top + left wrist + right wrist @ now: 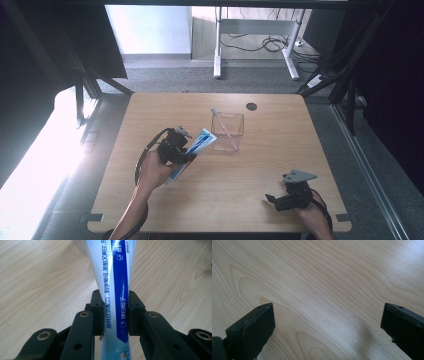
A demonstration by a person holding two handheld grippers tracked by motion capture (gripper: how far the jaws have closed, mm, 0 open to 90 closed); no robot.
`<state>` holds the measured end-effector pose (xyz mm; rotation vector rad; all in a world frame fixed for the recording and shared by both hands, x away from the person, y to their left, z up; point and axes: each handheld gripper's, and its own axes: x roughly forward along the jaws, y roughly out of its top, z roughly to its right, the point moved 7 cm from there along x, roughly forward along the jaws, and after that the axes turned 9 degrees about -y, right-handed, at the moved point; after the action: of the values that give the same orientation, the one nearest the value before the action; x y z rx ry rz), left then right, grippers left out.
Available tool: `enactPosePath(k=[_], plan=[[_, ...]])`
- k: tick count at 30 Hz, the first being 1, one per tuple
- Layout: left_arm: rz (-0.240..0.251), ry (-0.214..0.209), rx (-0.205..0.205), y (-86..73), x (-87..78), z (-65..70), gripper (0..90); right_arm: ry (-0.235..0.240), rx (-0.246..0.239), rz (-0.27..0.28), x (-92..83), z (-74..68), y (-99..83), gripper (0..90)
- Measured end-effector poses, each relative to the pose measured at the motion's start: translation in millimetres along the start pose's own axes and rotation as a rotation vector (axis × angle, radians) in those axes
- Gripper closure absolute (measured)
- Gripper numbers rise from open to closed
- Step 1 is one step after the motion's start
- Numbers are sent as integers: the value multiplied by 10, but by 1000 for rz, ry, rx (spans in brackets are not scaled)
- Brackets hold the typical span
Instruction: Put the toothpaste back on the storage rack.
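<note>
A: Right gripper (274, 200) sits closest to cam, low at near right edge of tabletop (250, 210). Jaws spread wide, nothing btwn them, just bare wood grain under them in right gripper view.

B: OK. Biggest thing first though?

A: Tabletop, light wood, w/ a dark round hole (251, 106) near the far edge. Next down in size: clear square holder (228, 131) a bit past centre, w/ a pink toothbrush (223, 125) leaning in it, head poking out the far left corner.

B: And the left side?

A: Left gripper (191, 156) is clamped on a toothpaste tube (199, 145), white w/ blue band & printed text. Left gripper view shows both pads (98, 315) pressing the tube's sides, tube pinched narrower where they bite.

B: Where's the tube vs the holder?

A: Held above the tabletop, tilted, its far end just beside the holder's near left corner. Can't tell if it touches the rim.
</note>
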<state>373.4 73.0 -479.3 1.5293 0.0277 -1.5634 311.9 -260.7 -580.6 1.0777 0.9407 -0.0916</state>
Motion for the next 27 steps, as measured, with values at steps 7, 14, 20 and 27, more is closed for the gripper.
enactPosePath(k=[7, 14, 20, 27], plan=[[10, 9, 32, 142, -18, 34, 718, -4, 1, 1, -5, 3, 2, 0], [35, -9, 36, 258, -11, 26, 719, -7, -3, -1, -8, 6, 1, 0], [51, -12, 46, 355, -37, 10, 720, -8, -2, 7, -14, 13, 7, 0], [73, -15, 62, 471, -47, 4, 720, -6, -3, 9, -15, 8, 10, 0]])
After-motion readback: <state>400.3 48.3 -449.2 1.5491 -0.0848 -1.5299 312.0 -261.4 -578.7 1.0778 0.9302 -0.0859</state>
